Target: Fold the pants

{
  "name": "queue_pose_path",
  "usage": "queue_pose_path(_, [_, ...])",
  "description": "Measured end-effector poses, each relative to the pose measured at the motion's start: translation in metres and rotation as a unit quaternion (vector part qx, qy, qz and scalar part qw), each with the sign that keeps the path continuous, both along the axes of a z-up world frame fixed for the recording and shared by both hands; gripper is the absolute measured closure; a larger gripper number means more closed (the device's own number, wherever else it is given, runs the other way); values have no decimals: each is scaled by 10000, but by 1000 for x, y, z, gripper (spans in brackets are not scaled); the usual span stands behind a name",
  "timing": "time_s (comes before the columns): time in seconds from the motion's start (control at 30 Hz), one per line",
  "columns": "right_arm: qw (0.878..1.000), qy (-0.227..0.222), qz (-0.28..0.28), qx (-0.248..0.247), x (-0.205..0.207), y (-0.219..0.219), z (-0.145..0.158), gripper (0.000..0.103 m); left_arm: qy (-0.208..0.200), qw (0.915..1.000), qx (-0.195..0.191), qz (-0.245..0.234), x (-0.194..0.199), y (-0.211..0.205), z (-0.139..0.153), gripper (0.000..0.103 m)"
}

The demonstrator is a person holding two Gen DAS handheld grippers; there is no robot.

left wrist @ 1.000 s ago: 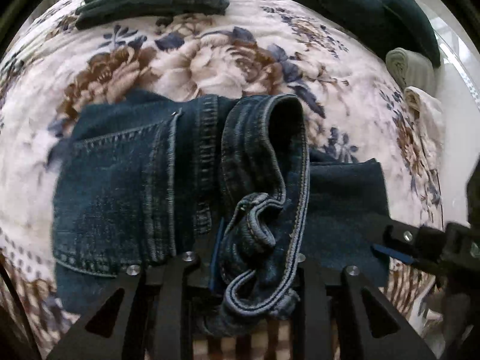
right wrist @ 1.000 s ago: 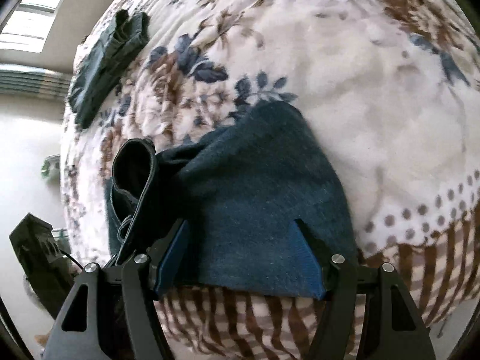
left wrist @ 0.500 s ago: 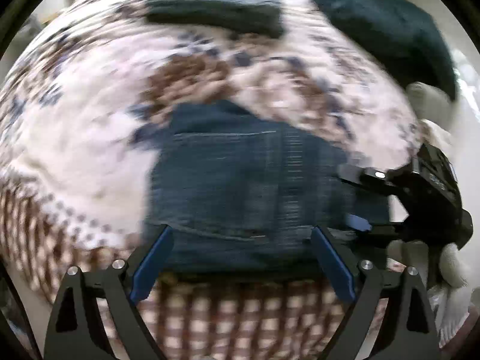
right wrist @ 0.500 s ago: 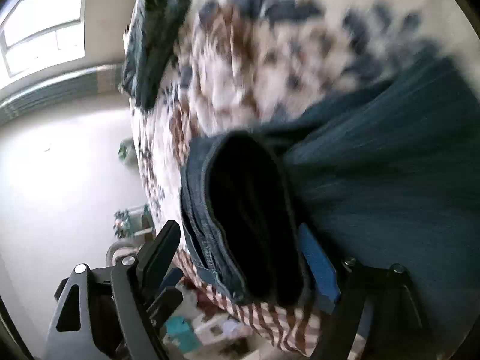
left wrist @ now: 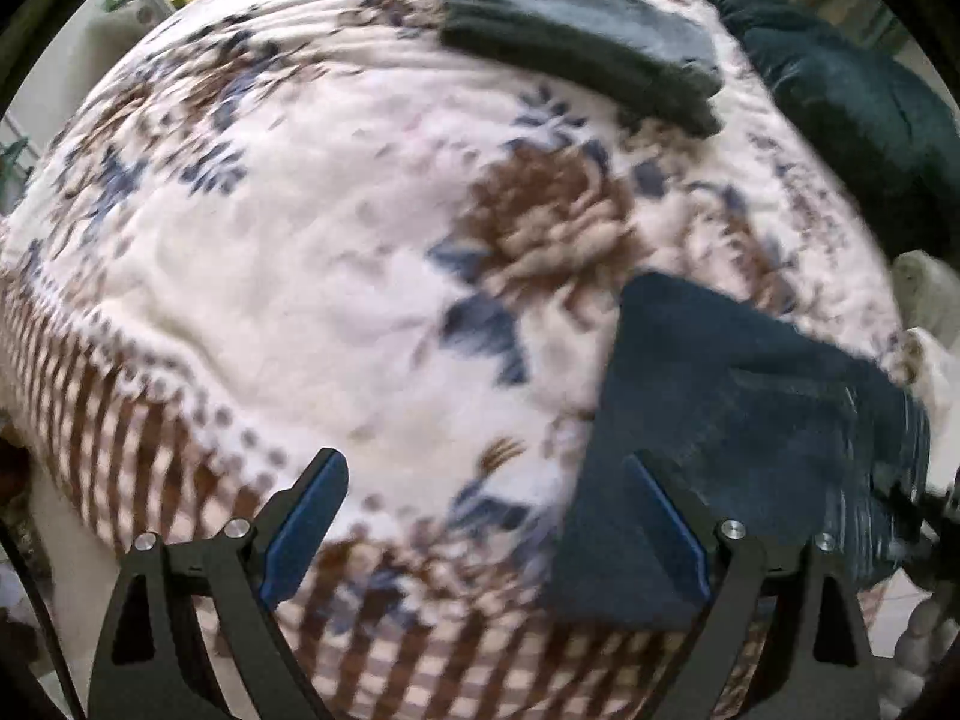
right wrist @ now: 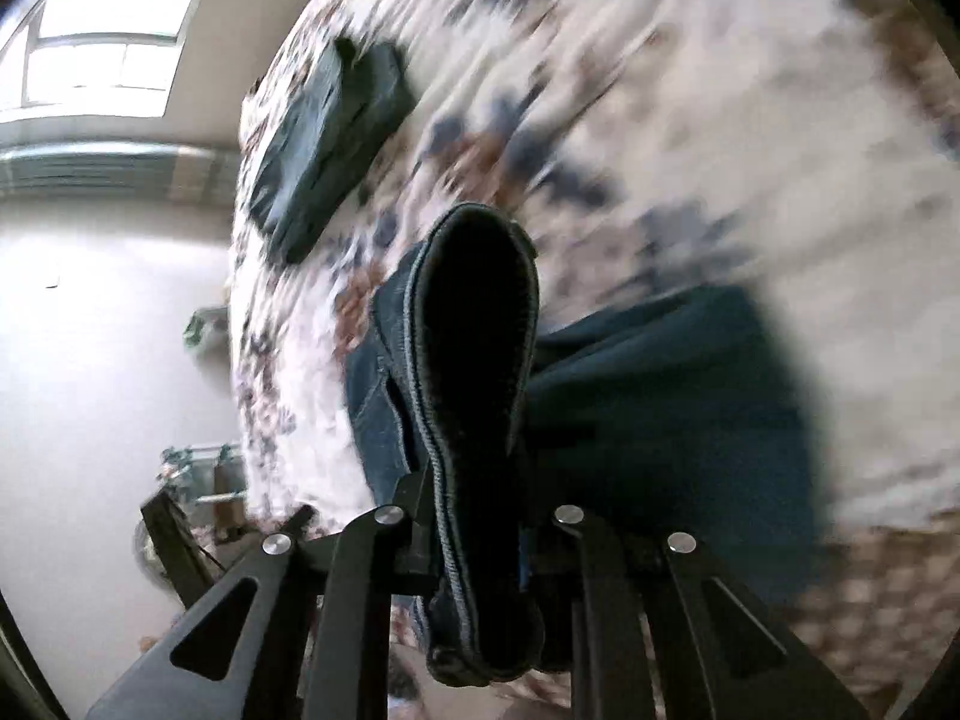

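Observation:
Dark blue jeans [left wrist: 738,414] lie folded near the bed's front edge, at the right in the left wrist view. My left gripper [left wrist: 486,480] is open over the bare floral bedspread [left wrist: 300,276]; only its right finger [left wrist: 666,516] overlaps the jeans' left edge. In the right wrist view the jeans [right wrist: 666,420] fill the middle, and a stitched leg opening [right wrist: 480,330] stands up from them. My right gripper [right wrist: 480,546] is closing, its fingers drawn in tight on both sides of that denim hem, which hangs between them.
A second pair of folded grey-green pants [left wrist: 582,60] [right wrist: 324,138] lies farther back on the bed. A dark green cushion [left wrist: 840,108] and pale rolled cloths [left wrist: 924,288] sit at the right. The brown checked border [left wrist: 420,630] marks the bed edge; floor [right wrist: 90,330] lies beyond.
My left gripper let go of the jeans hem, opened wide and swung left over the bedspread. My right gripper shifted from the flat denim onto the leg opening and closed on it.

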State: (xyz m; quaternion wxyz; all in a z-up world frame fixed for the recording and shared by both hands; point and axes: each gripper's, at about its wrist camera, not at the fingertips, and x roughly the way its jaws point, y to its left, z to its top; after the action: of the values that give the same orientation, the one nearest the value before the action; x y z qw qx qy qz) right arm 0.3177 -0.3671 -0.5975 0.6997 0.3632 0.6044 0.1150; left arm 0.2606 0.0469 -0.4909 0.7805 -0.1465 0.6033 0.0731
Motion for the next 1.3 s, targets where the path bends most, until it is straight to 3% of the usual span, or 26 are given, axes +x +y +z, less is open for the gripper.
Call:
queue_pose_path(0.17, [9967,500,-249,-596,-21,-80,-18,85,23,9977,-551,-401,37,-34,-12,10])
queue_pose_path(0.23, [9965,725,-274,-312,-29,-99,-40,84,178,9954,-735,-588,56,-52,-28,10])
queue_pose_path(0.33, [9930,1006,-552,-288,-28,-108,-58,57,600,9897,-1108,-679,83,-74,-63,10])
queue_pose_path(0.4, [9932,858,-701,-352,-33,-115,-50,42,808,9865,-1230,-723,99,-83,-82,10])
queue_pose_path(0.43, [9936,739,-791,-313,-36,-116,-46,30,907,9847,-1291,-741,108,-88,-93,10])
queue_pose_path(0.47, [9938,650,-876,-230,-39,-116,-43,28,942,9834,-1344,-771,114,-91,-99,10])
queue_pose_path(0.53, [9937,650,-897,-152,-44,-113,-45,28,874,9829,-1407,-804,123,-95,-106,10])
queue_pose_path(0.57, [9933,748,-864,-144,-45,-109,-50,28,768,9829,-1422,-881,128,-98,-106,15])
queue_pose_path(0.6, [9933,819,-804,-155,-45,-104,-57,28,667,9825,-1465,-939,129,-99,-105,22])
queue_pose_path(0.63, [9935,845,-743,-172,-45,-99,-61,32,539,9795,-1624,-1067,130,-102,-104,47])
queue_pose_path(0.67, [9936,818,-739,-249,-45,-96,-66,50,549,9790,-1616,-1119,132,-104,-104,50])
queue_pose_path(0.73, [9926,783,-848,-388,-45,-97,-76,68,598,9775,-1705,-1092,135,-99,-110,56])
queue_pose_path(0.77, [9874,949,-1126,-576,-47,-105,-83,69,634,9754,-1834,-1044,137,-93,-116,57])
queue_pose_path(0.87, [9774,1381,-1598,-126,-54,-117,-110,67,758,9713,-1971,-1096,141,-88,-125,53])
queue_pose_path(0.97, [9779,1453,-1502,-92,-53,-115,-95,54,789,9716,-1698,-1446,135,-98,-99,49])
queue_pose_path(1.1, [9780,1246,-1645,-315,-76,-119,-53,47,546,9730,-1556,-1614,88,-90,-56,44])
queue_pose_path(1.2, [9691,1527,-1913,-303,-104,-114,-46,47,560,9757,-1297,-1674,53,-92,-52,39])
queue_pose_path(1.23, [9679,1511,-2006,71,-110,-108,-53,47,624,9760,-1209,-1700,42,-95,-56,39])
queue_pose_path(1.3, [9666,1432,-2095,353,-109,-99,-64,47,816,9754,-1178,-1674,27,-102,-70,39])
